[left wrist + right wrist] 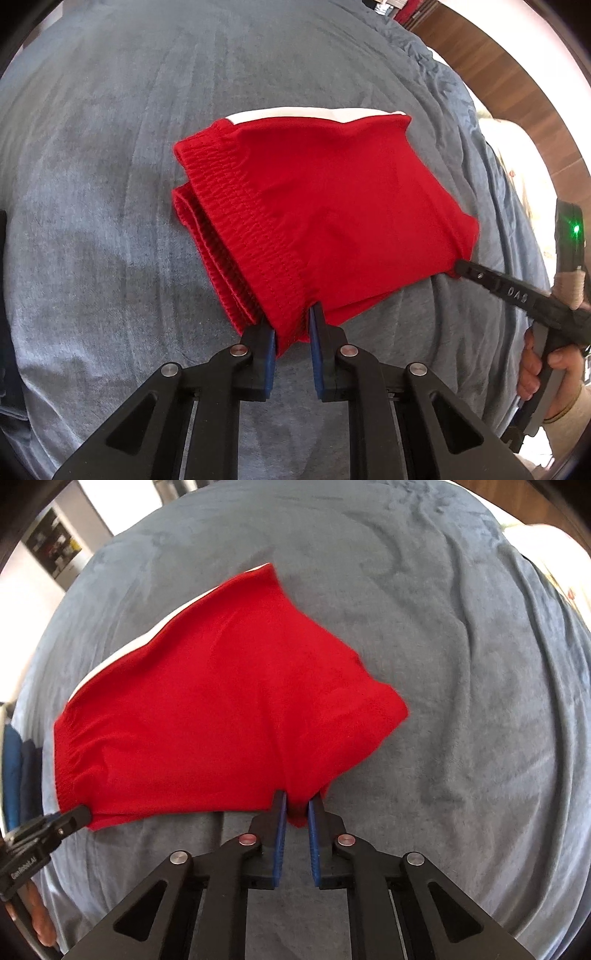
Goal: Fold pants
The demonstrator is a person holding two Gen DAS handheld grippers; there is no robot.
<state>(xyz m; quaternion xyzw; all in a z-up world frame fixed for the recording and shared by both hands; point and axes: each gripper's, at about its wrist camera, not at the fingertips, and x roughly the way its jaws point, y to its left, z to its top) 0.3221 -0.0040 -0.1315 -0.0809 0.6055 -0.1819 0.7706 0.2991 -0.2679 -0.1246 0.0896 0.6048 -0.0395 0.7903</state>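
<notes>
The red pants (317, 206) lie folded on a grey-blue blanket (110, 184), directly ahead of both tools; the left tool (292, 325) is nearly closed on the near corner at the ribbed waistband (236, 221), and the right tool (296, 808) pinches the other near corner; the cloth looks light, soft and limp, so it will likely sag and slip between the holds; I judge the thick elastic band and the doubled edges the safest places to grip.
</notes>
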